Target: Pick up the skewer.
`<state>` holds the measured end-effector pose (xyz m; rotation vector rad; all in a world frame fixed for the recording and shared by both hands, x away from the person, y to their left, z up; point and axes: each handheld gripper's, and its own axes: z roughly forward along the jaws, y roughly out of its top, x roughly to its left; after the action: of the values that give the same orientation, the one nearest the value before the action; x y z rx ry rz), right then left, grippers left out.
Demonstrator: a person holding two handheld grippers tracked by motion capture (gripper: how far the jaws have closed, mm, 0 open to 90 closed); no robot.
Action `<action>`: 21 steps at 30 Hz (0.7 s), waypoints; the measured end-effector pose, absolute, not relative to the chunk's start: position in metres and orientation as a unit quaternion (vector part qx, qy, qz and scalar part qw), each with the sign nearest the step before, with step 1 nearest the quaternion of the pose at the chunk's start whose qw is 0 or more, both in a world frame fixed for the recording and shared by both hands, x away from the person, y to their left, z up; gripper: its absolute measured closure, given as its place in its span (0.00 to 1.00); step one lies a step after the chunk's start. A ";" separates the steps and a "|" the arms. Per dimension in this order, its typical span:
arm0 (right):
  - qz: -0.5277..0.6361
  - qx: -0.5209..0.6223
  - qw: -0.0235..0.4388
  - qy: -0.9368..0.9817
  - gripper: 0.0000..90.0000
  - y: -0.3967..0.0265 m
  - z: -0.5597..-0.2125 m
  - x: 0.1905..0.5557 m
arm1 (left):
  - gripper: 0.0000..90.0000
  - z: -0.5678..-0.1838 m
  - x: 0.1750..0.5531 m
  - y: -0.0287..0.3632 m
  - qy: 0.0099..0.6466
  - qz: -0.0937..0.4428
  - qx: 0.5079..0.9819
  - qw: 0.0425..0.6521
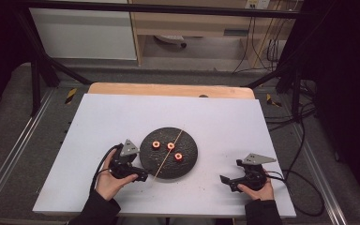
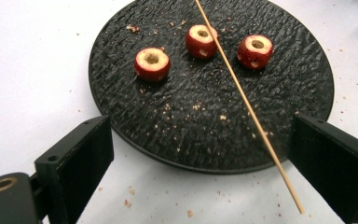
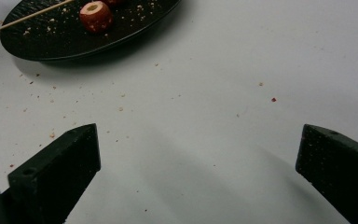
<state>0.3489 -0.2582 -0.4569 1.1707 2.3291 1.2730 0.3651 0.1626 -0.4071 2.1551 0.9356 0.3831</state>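
A round black textured plate (image 1: 190, 161) (image 2: 279, 102) (image 3: 51, 39) lies on the white table. On it sit three cored red fruits (image 1: 155, 145) (image 1: 170, 146) (image 1: 178, 157), seen closer as fruits (image 2: 152, 64) (image 2: 201, 40) (image 2: 255, 51); one fruit (image 3: 95, 16) is in the right gripper view. A thin wooden skewer (image 1: 168, 153) (image 2: 247, 105) (image 3: 23, 17) lies across the plate, its near end overhanging onto the table. My left gripper (image 1: 143, 177) (image 2: 200, 172) is open at the plate's near left edge. My right gripper (image 1: 225, 179) (image 3: 198, 177) is open over bare table, right of the plate.
Crumbs are scattered on the plate and on the white table (image 1: 122, 117) around it. A wooden board edge (image 1: 168, 89) runs along the table's far side. Cables (image 1: 304, 140) trail off the right side. A black frame (image 1: 37, 70) surrounds the table.
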 end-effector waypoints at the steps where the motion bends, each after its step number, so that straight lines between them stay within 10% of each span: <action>1: 0.436 0.401 0.120 0.797 0.01 -0.258 -0.457 0.349 | 0.08 -0.407 0.366 0.161 0.366 0.150 0.841 0.369; 21: 0.437 0.401 0.120 0.796 0.01 -0.259 -0.456 0.349 | 0.23 -0.407 0.382 0.118 0.377 0.137 0.857 0.325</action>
<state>0.3488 -0.2595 -0.4557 1.1717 2.3258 1.2764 0.3817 0.1182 -0.4075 2.2465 0.9876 0.3601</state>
